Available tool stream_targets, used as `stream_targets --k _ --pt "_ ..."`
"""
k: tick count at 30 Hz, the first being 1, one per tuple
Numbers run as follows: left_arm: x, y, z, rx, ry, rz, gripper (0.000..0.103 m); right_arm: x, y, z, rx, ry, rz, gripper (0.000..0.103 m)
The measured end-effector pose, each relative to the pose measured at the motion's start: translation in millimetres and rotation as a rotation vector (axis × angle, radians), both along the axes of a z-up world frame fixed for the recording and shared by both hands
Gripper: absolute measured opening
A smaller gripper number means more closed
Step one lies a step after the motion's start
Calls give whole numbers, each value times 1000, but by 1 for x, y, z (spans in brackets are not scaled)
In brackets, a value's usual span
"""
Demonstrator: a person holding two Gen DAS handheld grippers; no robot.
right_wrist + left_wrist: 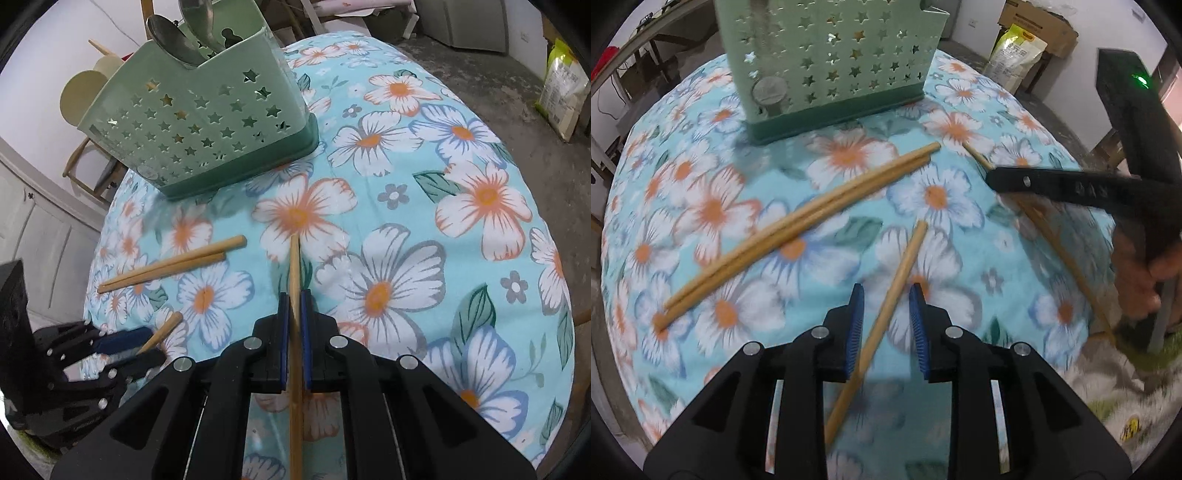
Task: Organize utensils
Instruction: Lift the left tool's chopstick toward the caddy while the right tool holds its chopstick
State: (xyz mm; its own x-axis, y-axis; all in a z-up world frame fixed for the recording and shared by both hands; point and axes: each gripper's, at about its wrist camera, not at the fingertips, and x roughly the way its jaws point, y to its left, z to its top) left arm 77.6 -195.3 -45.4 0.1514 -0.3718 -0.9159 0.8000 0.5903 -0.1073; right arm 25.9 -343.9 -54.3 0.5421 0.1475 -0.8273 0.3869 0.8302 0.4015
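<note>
Clamping one chopstick in my right fingers, I hold my left fingers apart around another chopstick.

Home storeroom: boxes, floral tablecloth

1. The green caddy is cut off at the top edge of the left wrist view; its contents there show only dimly through the star holes.
2. A chopstick passes under the right gripper, its middle hidden and its lower stretch blurred.
3. In the right wrist view, the held chopstick runs off the bottom edge.
4. Spoon handles are hidden inside the caddy.
5. The sack print is too small to read.
</note>
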Motion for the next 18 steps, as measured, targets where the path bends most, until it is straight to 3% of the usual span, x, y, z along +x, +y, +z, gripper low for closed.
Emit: stream_targets --k 2,9,18 --pt "6 -8 0 -6 1 -2 23 1 -1 0 -4 1 0 7" --pt "24 -14 0 -44 31 35 5 4 12 2 -9 -10 10 7" --pt "29 -9 -5 -36 59 58 5 20 17 2 -46 16 55 8"
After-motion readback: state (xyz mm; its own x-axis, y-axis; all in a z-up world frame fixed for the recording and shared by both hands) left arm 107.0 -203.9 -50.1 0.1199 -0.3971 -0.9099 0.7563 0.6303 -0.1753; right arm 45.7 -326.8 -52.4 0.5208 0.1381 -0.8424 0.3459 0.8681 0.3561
